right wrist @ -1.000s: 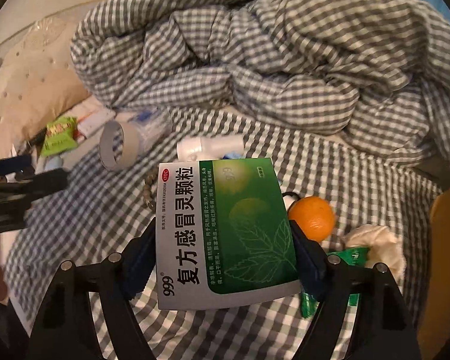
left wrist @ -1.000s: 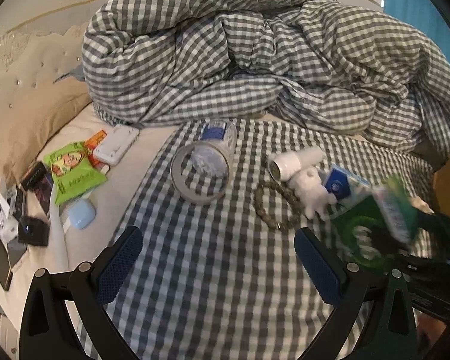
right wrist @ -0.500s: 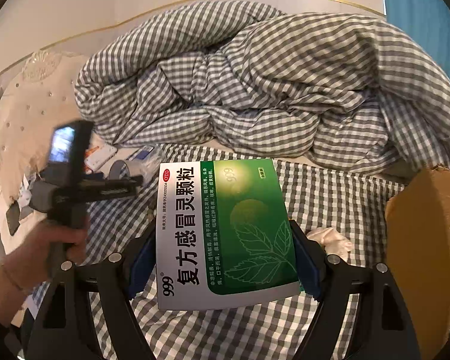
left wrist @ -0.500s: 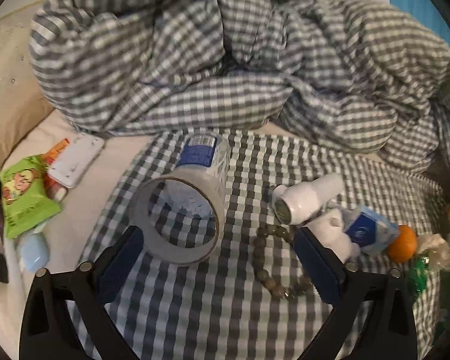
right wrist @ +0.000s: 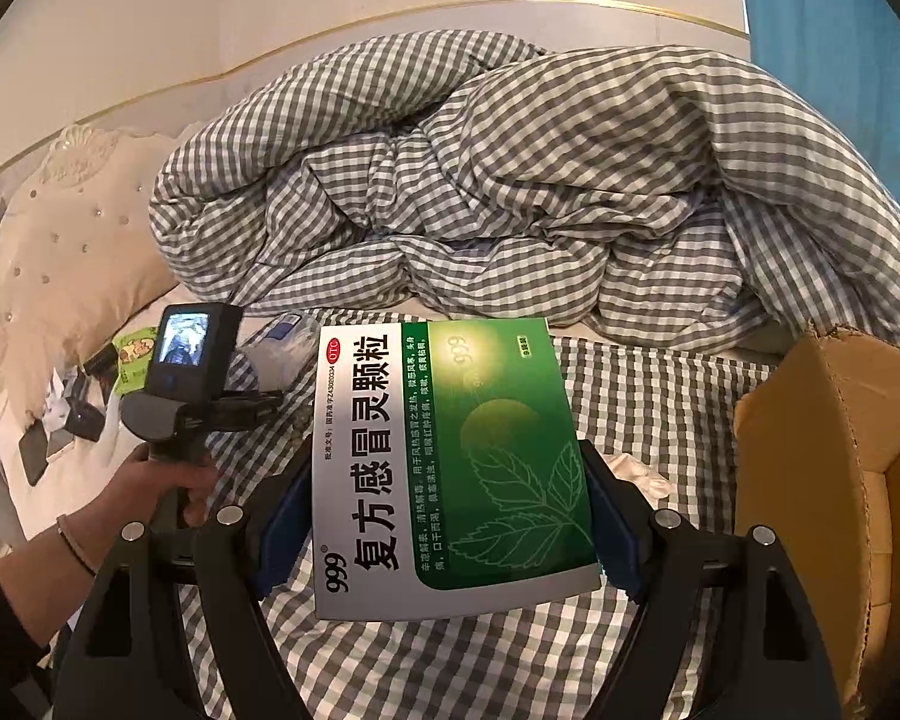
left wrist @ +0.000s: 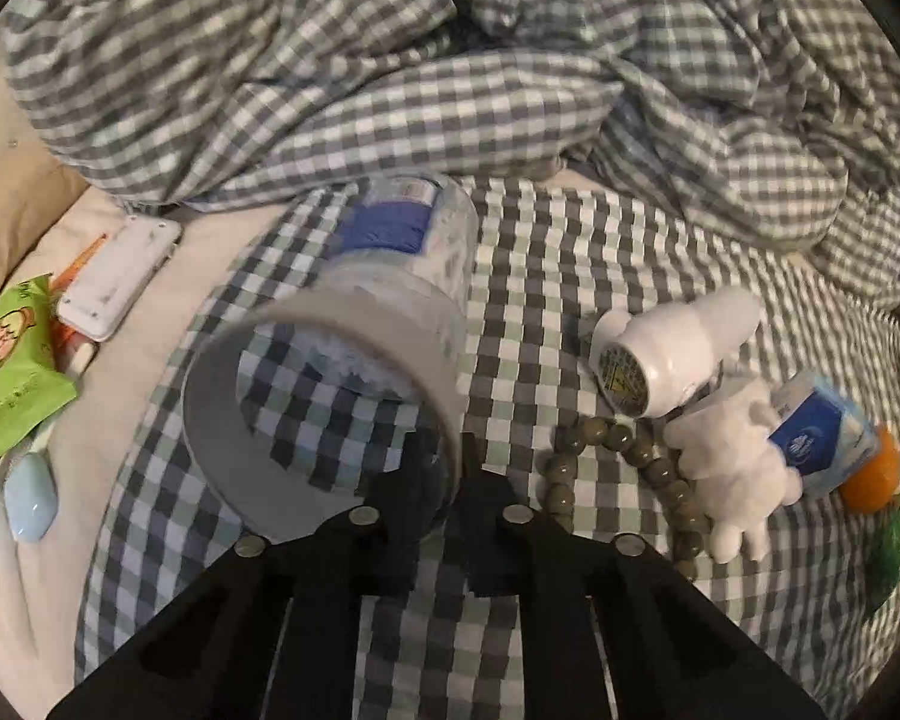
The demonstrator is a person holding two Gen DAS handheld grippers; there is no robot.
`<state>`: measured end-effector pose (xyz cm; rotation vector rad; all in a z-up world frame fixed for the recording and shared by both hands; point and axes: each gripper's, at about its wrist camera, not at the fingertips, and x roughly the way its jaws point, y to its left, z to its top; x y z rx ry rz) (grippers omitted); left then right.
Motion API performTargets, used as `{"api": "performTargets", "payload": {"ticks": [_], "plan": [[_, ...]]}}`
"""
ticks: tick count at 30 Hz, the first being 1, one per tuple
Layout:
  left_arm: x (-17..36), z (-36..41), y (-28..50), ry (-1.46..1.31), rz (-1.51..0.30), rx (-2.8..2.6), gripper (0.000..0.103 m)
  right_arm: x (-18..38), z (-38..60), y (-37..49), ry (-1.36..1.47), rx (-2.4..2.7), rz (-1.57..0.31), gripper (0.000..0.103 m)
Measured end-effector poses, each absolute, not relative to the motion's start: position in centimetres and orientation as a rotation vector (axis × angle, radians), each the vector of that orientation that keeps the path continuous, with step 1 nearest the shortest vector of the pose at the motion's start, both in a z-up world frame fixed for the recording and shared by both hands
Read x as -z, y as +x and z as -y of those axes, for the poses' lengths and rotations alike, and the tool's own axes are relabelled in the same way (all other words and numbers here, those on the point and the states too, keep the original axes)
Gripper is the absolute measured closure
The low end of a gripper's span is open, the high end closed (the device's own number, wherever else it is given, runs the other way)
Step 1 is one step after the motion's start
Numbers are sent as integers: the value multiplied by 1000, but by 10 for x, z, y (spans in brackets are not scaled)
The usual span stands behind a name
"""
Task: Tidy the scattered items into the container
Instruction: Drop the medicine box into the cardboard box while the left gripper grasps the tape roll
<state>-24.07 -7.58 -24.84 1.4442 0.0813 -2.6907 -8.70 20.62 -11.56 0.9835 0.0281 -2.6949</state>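
Observation:
My left gripper (left wrist: 444, 480) is shut on the near rim of a grey tape roll (left wrist: 324, 408) that lies on the checked sheet against a clear bottle with a blue label (left wrist: 402, 240). To the right lie a white bottle (left wrist: 672, 354), a bead bracelet (left wrist: 624, 468), a white plush toy (left wrist: 738, 468), a blue-and-white packet (left wrist: 822, 438) and an orange (left wrist: 870, 480). My right gripper (right wrist: 450, 522) is shut on a green-and-white medicine box (right wrist: 450, 462), held above the bed. A cardboard box (right wrist: 840, 492) stands to its right.
A bunched checked duvet (left wrist: 450, 60) fills the back of the bed. At the left lie a green snack packet (left wrist: 6, 366), a white case (left wrist: 120, 282) and a pale blue case (left wrist: 30, 498). The person's left hand and the left gripper's camera (right wrist: 186, 354) show in the right wrist view.
My left gripper moved forward to the tape roll and shut on its rim. My right gripper lifted the medicine box higher and further right, so the cardboard box shows larger.

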Motion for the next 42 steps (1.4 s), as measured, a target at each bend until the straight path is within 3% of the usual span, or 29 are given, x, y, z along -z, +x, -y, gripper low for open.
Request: {"api": "performTargets", "payload": {"ticks": [12, 27, 42], "plan": [[155, 53, -196, 1216, -21, 2807, 99, 85, -219, -59, 879, 2737, 20, 24], [10, -75, -83, 932, 48, 3164, 99, 15, -330, 8, 780, 3045, 34, 23], [-22, -217, -41, 967, 95, 3397, 99, 28, -465, 6, 984, 3201, 63, 21]]}}
